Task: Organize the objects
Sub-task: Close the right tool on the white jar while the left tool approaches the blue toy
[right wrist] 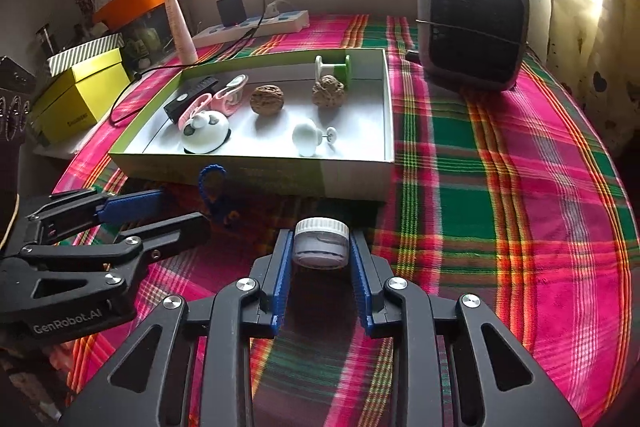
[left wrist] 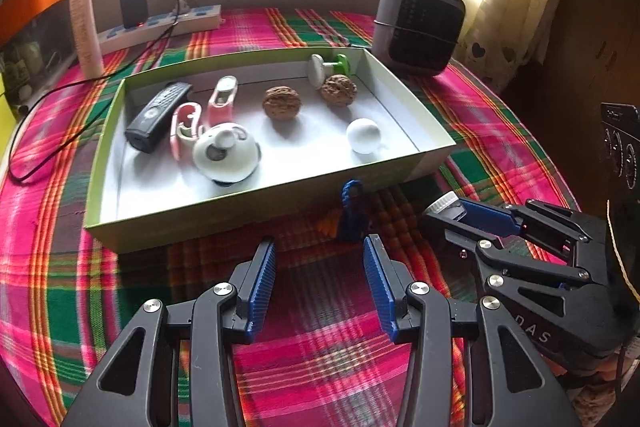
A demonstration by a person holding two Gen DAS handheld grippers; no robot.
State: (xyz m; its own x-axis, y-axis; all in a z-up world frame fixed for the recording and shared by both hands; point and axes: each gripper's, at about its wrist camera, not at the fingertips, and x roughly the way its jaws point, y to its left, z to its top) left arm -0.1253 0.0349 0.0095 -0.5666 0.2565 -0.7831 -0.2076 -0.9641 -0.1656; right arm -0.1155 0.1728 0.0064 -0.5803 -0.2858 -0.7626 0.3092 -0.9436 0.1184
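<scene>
The left gripper [left wrist: 320, 247] is hanging with its jaws spread and nothing between them, pointing at the blue cord loop [left wrist: 352, 211] that is lying on the plaid cloth [left wrist: 312, 367] just in front of the box; the right gripper [right wrist: 320, 247] is pinching the small white-lidded jar [right wrist: 321, 243], both blue pads pressing on its sides, low over the cloth and just short of the tray's near wall. To do this step well, the jar is probably needing a straight lift clear of that wall before it is carried over (a tilt could let the smooth sides slip), and a bare patch of floor near the right wall is looking like the safest spot to set it down; the left claw, meanwhile, is needing to come down squarely over the cord so the loop does not slide out sideways.

The shallow green box [left wrist: 256, 199] is holding, from left to right: a black remote [left wrist: 156, 117]; two pink clips [left wrist: 200, 111]; a white dome bell [left wrist: 226, 155]; a walnut [left wrist: 281, 103]; a second walnut [left wrist: 338, 90] with a green-and-white spool [left wrist: 326, 67] behind it; and a white knob [left wrist: 363, 135] towards the near right corner.
</scene>
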